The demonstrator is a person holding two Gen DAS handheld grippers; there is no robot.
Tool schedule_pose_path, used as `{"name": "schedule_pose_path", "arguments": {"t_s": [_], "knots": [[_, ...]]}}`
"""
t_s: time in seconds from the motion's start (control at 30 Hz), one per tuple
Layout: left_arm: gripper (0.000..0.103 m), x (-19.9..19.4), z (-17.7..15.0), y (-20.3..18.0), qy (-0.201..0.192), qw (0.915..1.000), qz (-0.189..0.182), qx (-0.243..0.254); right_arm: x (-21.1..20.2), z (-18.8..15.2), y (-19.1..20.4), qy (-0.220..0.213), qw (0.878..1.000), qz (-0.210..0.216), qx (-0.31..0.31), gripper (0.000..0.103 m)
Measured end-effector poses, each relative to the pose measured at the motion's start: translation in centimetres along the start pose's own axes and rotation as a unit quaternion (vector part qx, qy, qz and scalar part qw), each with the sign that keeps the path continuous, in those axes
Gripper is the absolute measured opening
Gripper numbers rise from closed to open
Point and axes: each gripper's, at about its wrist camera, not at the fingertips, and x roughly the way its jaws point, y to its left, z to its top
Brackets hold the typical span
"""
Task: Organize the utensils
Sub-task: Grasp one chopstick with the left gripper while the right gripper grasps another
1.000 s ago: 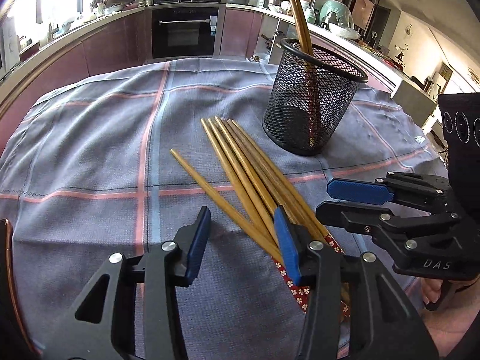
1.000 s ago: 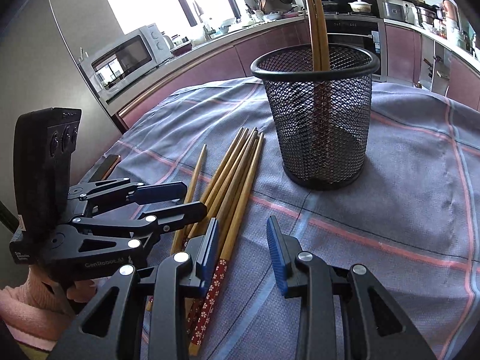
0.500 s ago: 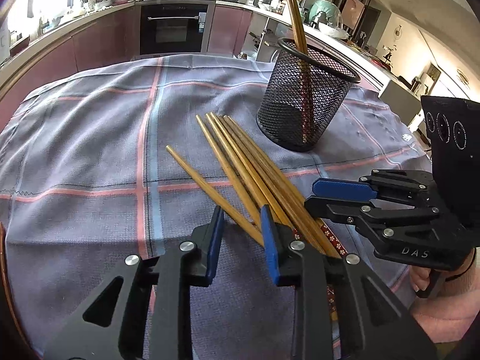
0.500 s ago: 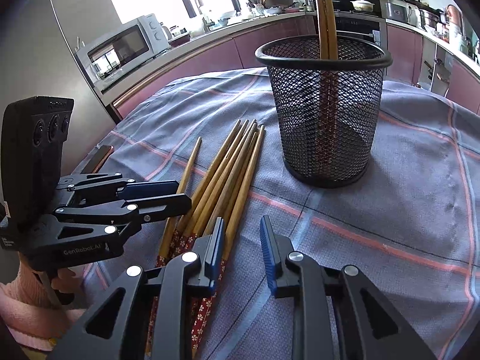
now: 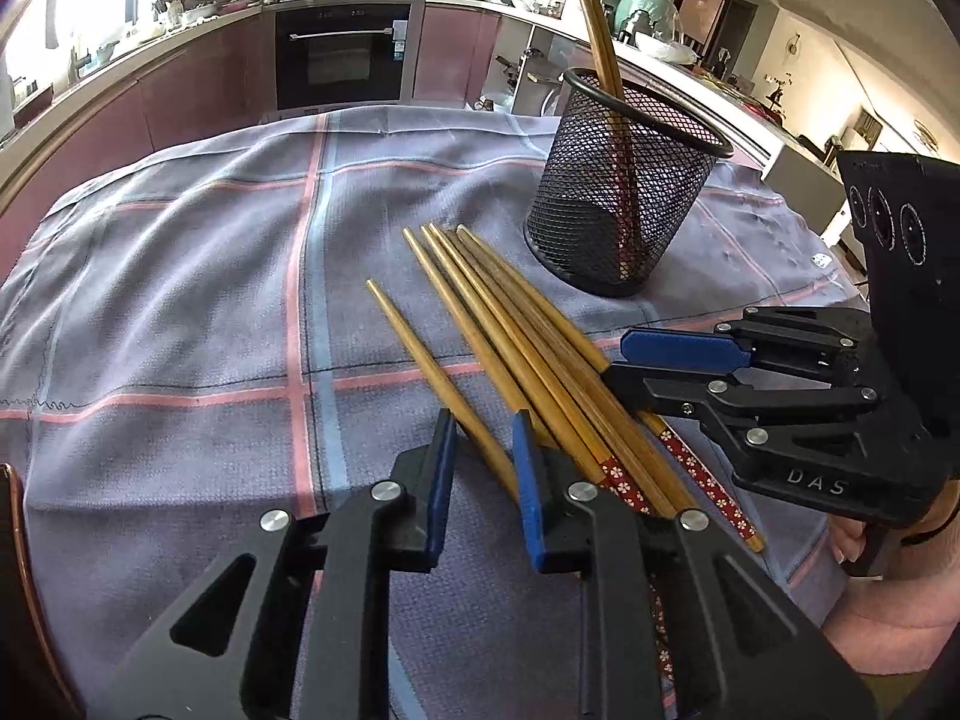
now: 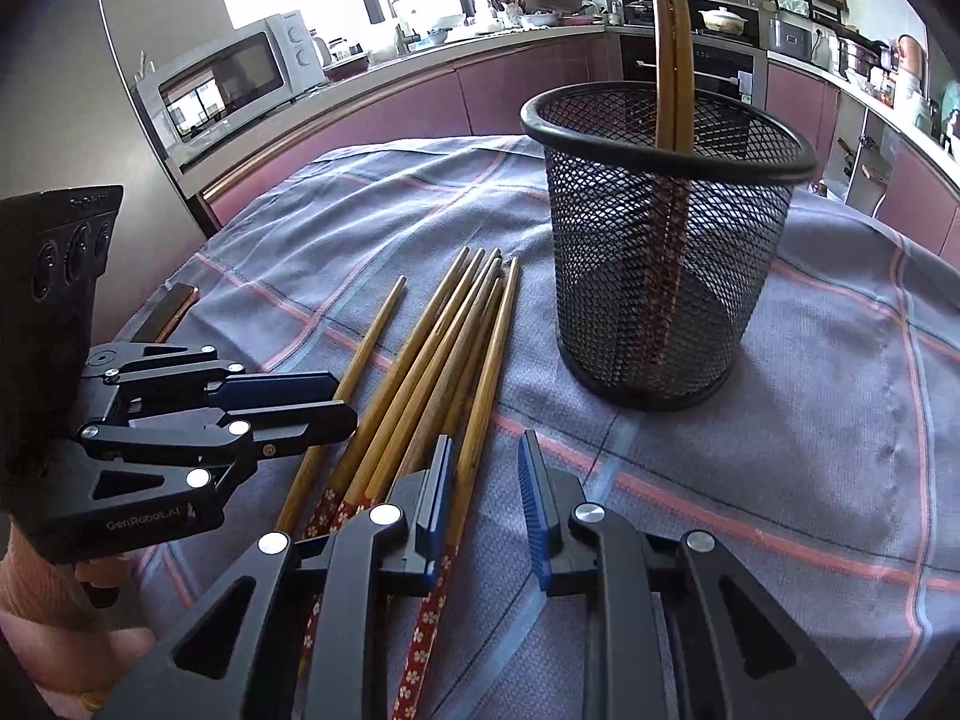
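Where the chopsticks [image 5: 528, 354] lie in a loose bundle on the checked cloth [image 5: 180, 312], one stick [image 5: 432, 372] rests apart on the left. Two more [image 6: 672, 60] stand upright in the mesh cup [image 6: 660, 252] just beyond the bundle. Left gripper [image 5: 480, 450]: jaws part open, set either side of the lone stick, not visibly clamping it. Right gripper [image 6: 486, 480]: jaws part open over the bundle's right edge, its left finger [image 6: 435, 498] against the sticks, nothing held. Behind: microwave [image 6: 234, 78], oven [image 5: 342, 54].
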Motion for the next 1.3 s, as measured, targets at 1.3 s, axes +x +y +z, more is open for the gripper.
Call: {"name": "schedule_pose_path", "arguments": {"t_s": [1.3], "knots": [[0.007,-1.9,0.3,1.1,-0.019,0.9985,0.039,-0.031,-2.1,1.6,0.1,-0.039,0.999,0.024,0.002,0.005]]}}
